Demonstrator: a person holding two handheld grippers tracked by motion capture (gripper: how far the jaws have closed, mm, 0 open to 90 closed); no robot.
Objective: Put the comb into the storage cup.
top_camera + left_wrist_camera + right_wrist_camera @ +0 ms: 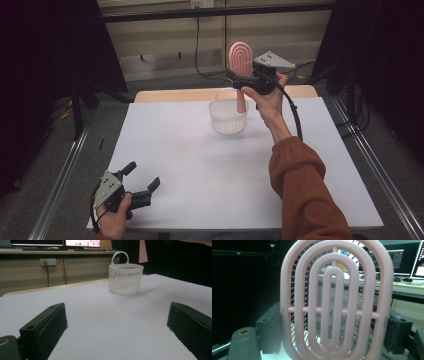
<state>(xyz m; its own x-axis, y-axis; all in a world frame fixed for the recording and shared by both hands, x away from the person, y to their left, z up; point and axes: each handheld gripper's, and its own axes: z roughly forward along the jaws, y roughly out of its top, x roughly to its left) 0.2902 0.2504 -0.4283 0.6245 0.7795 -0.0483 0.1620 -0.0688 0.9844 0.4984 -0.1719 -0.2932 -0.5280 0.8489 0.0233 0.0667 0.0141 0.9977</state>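
the left gripper is resting at the near left corner of the white table, its jaws standing wide apart with nothing between them; farther off, near the table's far edge, the white slotted basket is standing upright with its loop handle up; above it the right gripper is clenching the pink hairbrush, which is standing upright with its oval head up and its handle reaching down into the basket; the jaws are pressing on the sides of the brush.
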